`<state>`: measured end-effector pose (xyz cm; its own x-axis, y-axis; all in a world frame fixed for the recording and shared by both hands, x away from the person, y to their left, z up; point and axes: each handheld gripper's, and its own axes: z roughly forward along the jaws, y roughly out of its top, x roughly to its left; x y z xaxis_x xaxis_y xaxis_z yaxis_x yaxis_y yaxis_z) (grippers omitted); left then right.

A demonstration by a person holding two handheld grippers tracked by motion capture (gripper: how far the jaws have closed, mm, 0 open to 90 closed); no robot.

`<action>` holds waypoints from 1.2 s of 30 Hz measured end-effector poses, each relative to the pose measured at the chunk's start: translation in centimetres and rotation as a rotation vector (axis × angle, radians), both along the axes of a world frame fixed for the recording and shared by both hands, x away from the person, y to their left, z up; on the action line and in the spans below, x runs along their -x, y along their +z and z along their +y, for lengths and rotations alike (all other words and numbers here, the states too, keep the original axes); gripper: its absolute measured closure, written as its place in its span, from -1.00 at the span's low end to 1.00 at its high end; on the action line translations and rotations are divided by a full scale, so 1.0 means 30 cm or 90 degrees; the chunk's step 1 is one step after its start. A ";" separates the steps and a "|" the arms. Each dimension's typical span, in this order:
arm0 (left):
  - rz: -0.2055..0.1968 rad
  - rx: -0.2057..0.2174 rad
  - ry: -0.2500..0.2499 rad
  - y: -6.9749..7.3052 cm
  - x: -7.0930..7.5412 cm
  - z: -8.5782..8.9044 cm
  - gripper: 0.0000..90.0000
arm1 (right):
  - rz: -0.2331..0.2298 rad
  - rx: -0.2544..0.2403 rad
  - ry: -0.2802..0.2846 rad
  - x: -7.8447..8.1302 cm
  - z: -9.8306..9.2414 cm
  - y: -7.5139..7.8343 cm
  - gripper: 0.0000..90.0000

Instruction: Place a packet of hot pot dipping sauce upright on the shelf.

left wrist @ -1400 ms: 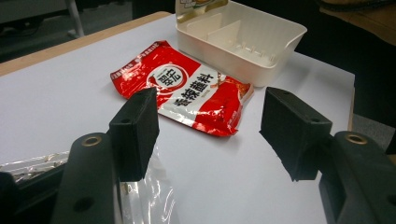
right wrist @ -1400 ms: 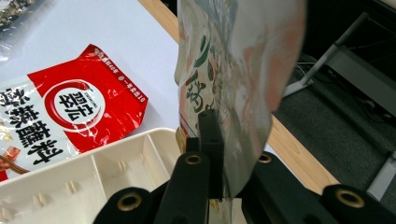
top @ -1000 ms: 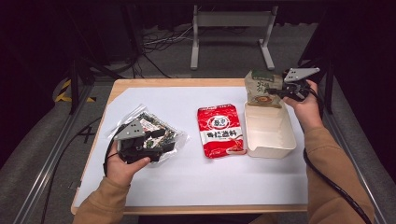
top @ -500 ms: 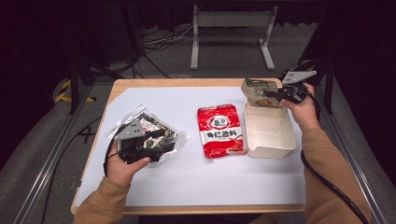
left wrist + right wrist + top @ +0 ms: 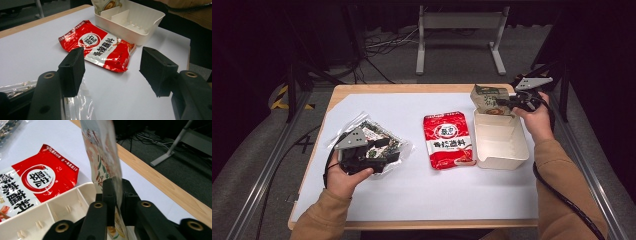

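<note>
A green and beige snack pouch [image 5: 487, 97] [image 5: 102, 152] stands on edge at the far end of the white divided tray [image 5: 502, 150] [image 5: 50, 217]. My right gripper [image 5: 507, 103] [image 5: 119, 192] has just been opening; its jaws stand a narrow gap apart with the pouch's edge between them. My left gripper [image 5: 384, 155] [image 5: 112, 72] rests open on a clear packet of dark seaweed [image 5: 377, 142], nothing between its jaws. A red noodle packet [image 5: 448, 140] [image 5: 100, 47] lies flat just left of the tray.
White paper [image 5: 412, 190] covers the wooden table [image 5: 362, 89]. The tray [image 5: 140, 20] has inner dividers and sits near the right edge. A metal stand [image 5: 462, 30] and cables lie on the floor beyond the table.
The right hand has brought the pouch slightly left and down onto the tray's far end. The left hand has kept still on the seaweed packet.
</note>
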<state>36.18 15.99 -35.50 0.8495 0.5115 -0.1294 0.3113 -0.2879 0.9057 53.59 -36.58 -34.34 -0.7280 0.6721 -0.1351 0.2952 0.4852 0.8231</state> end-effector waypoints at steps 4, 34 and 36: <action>-0.005 -0.003 0.000 -0.002 -0.003 -0.004 -0.17 | -0.007 0.001 -0.025 0.009 -0.014 0.012 0.68; 0.016 -0.026 -0.007 -0.013 -0.031 -0.035 -0.28 | -0.001 -0.023 -0.123 0.077 -0.054 0.001 0.10; 0.020 -0.027 -0.007 -0.014 -0.034 -0.039 -0.29 | -0.010 -0.027 -0.125 0.089 -0.056 0.010 0.05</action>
<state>37.19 14.81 -35.93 0.8511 0.5075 -0.1344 0.3355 -0.3289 0.8828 50.92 -38.25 -34.05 -0.5800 0.8067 -0.1131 0.3685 0.3837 0.8468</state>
